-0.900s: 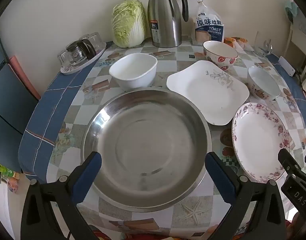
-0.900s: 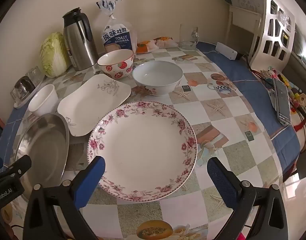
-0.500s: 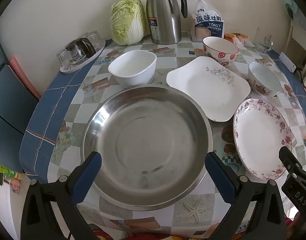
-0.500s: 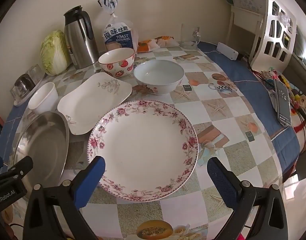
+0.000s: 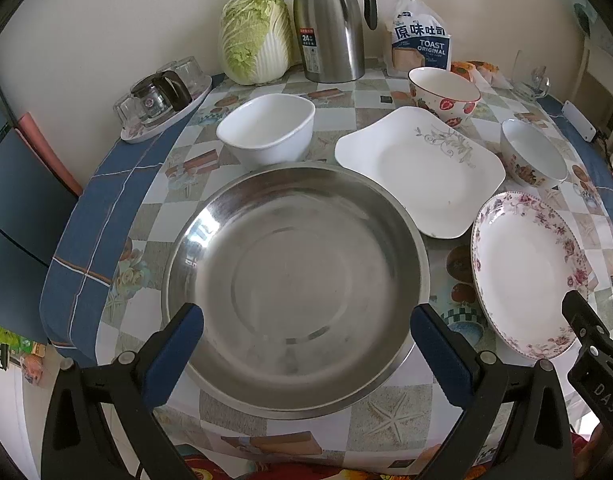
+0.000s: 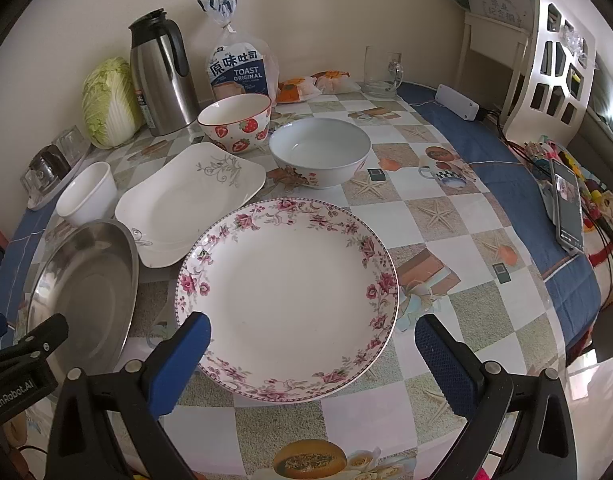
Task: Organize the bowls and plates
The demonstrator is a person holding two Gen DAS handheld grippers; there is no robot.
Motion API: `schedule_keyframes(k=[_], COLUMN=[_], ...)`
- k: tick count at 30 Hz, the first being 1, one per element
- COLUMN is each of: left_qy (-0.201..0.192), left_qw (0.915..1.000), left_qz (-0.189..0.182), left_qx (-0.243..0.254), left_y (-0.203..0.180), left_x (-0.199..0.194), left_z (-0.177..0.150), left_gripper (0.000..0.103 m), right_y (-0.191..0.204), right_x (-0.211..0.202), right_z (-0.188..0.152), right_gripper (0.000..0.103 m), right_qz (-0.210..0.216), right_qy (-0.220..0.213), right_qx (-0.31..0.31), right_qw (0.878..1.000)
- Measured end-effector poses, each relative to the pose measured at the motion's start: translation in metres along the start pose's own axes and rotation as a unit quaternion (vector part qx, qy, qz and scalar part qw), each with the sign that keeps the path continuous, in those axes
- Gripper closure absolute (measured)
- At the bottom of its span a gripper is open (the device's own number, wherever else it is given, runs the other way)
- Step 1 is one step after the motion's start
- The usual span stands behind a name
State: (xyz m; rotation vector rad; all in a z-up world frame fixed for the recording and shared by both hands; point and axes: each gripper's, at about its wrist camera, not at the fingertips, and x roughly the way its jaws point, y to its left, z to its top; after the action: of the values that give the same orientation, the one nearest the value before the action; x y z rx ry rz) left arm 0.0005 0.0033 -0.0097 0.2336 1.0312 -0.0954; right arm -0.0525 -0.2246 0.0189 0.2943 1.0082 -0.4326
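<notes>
Little has changed — only the two views have shifted slightly. In the left wrist view the steel basin point(image 5: 296, 288) and the dishes behind it sit a touch higher in the picture than before, the thermos point(image 5: 330, 24) now cut off at the top edge, so more of the worktop's point(image 5: 390, 416) near edge shows. In the right wrist view the floral plate point(image 6: 286, 296) and the bowl point(image 6: 320, 152) behind it have drifted slightly up and right — no dish has moved on the worktop itself.

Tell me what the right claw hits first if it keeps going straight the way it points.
Most likely the floral-rimmed plate: the open right claw points steeply down at its near half, nothing between them. Depth is uncertain.
</notes>
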Motion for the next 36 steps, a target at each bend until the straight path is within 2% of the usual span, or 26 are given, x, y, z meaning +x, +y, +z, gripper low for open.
schedule_keyframes(k=[36], left_qy=[0.018], left_qw=[0.9998], left_qz=[0.006], left_qx=[-0.005], left_y=[-0.0011], left_x=[0.0054], left_z=[0.0009], left_gripper=[0.000], right_y=[0.0012], right_x=[0.0001], right_z=[0.0003], right_gripper=[0.000], right_qz=[-0.002], right_qy=[0.003], right_qx=[-0.003], right_qw=[1.000])
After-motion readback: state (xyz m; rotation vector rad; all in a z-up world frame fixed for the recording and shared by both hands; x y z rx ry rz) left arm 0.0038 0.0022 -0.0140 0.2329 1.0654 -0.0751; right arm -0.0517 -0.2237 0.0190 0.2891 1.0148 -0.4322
